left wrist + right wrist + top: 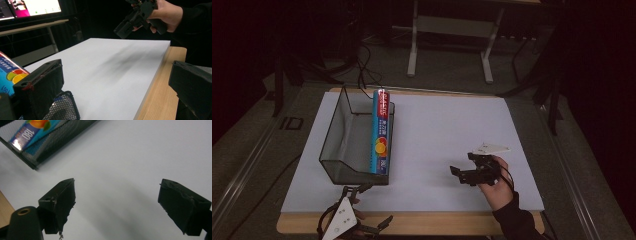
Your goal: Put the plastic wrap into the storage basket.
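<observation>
A black mesh basket [343, 145] stands on the left part of a white board [447, 125]. A long blue box [382, 131] with fruit pictures lies along the basket's right wall. My left gripper [376, 204] is open at the board's near left corner, just in front of the basket, with nothing between its jaws. In the left gripper view [115, 82] the blue box [8, 72] and the mesh [62, 107] sit at the lower left. My right gripper [464, 163] hangs open over the bare board at the right, its jaws turned toward the basket. The right gripper view [117, 197] has the basket [57, 142] and box [37, 130] at the top left.
The board rests on a wooden table [437, 223] whose edge runs along the front. A white desk frame [413, 45] and cables stand on the floor behind. A lit monitor [32, 7] is far off in the left gripper view.
</observation>
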Demonstrator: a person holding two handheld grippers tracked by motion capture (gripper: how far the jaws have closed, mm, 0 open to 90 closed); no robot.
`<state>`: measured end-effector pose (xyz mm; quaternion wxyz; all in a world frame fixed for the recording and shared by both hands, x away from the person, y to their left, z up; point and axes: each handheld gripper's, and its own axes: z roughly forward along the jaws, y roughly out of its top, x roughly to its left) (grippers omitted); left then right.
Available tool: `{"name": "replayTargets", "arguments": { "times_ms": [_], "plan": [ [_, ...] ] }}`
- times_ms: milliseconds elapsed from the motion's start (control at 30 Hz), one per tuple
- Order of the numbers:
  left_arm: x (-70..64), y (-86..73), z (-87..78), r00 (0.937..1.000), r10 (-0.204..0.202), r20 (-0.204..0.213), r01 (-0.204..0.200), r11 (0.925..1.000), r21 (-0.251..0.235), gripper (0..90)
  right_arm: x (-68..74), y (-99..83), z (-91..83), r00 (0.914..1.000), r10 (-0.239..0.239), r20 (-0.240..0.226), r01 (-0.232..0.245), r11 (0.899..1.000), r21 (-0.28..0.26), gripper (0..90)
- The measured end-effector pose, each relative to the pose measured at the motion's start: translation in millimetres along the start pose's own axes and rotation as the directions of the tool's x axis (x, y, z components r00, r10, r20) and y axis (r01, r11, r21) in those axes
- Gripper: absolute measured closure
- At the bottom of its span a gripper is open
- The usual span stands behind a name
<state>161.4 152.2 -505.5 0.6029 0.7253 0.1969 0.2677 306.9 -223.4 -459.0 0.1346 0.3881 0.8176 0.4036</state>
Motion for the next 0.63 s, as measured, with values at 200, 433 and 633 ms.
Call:
{"name": "replayTargets", "arguments": {
  "times_ms": [200, 433, 633],
  "plan": [
    [0.0, 0.4, -0.8, 1.0, -0.001, -0.001, 0.001, 1.0, -0.003, 0.4, -6.5, -15.2, -5.0, 0.9998, 0.009, 0.02, -0.009, 1.0, -0.016, 14.2],
    [0.4, 0.3, -1.0, 1.0, 0.001, 0.002, -0.001, 1.0, 0.0, 0.4, -11.8, -22.0, 0.2, 0.9988, 0.002, 0.048, -0.001, 1.0, -0.016, 14.3],
    [0.6, 0.1, -1.5, 1.0, -0.002, 0.003, 0.002, 1.0, -0.003, 0.4, -11.2, -25.2, 6.8, 0.9978, -0.027, 0.061, 0.026, 1.0, 0.008, 14.3]
  ]
}}
